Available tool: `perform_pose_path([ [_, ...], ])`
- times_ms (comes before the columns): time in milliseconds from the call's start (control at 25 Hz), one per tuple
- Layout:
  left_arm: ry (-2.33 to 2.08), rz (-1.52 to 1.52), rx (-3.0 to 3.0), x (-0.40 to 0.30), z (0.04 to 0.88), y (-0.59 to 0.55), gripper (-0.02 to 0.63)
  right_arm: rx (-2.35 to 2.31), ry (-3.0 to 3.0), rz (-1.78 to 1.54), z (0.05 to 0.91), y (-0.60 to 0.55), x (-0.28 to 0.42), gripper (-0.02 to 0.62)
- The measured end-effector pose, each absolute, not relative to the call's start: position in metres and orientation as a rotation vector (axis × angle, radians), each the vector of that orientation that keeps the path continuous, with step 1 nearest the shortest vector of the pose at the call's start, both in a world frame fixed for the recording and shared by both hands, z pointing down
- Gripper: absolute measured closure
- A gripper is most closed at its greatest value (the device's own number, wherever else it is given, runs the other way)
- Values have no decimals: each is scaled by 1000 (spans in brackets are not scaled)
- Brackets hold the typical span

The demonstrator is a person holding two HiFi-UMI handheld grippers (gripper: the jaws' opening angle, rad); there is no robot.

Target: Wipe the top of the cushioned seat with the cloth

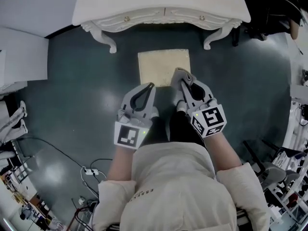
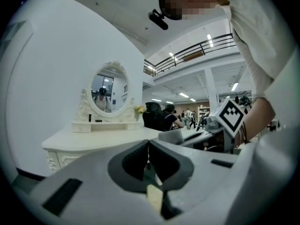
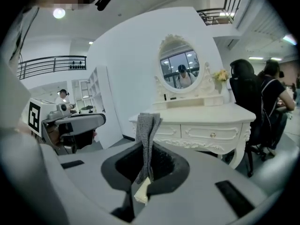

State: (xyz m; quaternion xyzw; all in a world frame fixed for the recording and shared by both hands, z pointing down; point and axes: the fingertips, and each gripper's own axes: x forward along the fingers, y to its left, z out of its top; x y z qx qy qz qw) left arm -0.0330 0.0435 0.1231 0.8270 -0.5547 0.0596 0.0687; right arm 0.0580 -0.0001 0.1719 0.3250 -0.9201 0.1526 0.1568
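Note:
The cushioned seat (image 1: 161, 64) is a cream square on the dark floor in front of the dressing table; through the jaws a sliver of it shows (image 2: 154, 197). My right gripper (image 1: 183, 81) hangs over the seat's near right edge, shut on a grey knitted cloth (image 1: 180, 73). In the right gripper view the cloth (image 3: 148, 135) stands up from the closed jaws of that gripper (image 3: 144, 171). My left gripper (image 1: 151, 85) hovers at the seat's near left edge. Its jaws (image 2: 148, 149) are shut with nothing between them.
A white ornate dressing table (image 1: 161, 6) with an oval mirror (image 3: 180, 70) stands just beyond the seat. A white cabinet (image 1: 21, 57) is at the left. Cables (image 1: 86, 170) lie on the floor at lower left. People sit on chairs (image 3: 255, 102) to the right.

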Motion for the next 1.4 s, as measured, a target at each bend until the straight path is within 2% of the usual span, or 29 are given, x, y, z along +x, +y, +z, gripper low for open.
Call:
perform_pose_path([
  [640,-1778,149,2643,-18,5,39,604,923,-2824,153,36,-6,68,568],
  [960,-1845,185,2642,-24,-6,32,604,962,-2895,32,6,-9,69,568],
  [1400,-1840,199,2636,-19,-11,28,604,891,-2895,-25,7,-4,66,569],
])
